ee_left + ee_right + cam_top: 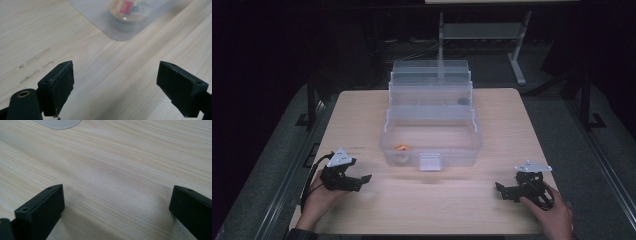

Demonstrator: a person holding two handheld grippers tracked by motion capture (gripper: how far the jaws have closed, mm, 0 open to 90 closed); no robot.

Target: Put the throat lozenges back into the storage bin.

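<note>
A clear plastic organiser box (431, 131) stands open in the middle of the table, its tiered trays stepped up toward the back. A small round item with an orange and red label (401, 148) lies in the bottom bin at its front left; through the box wall the left gripper view shows this round item (127, 11). My left gripper (360, 179) rests low at the table's front left, open, jaws wide apart over bare wood (115, 85). My right gripper (501, 189) sits at the front right, open too, nothing between its fingers (116, 210).
The box's front latch (430, 162) faces me. A small dark item (462, 101) lies in an upper tray. The wooden table (362, 115) has free room on both sides of the box. A metal stand (517, 55) is beyond the far edge.
</note>
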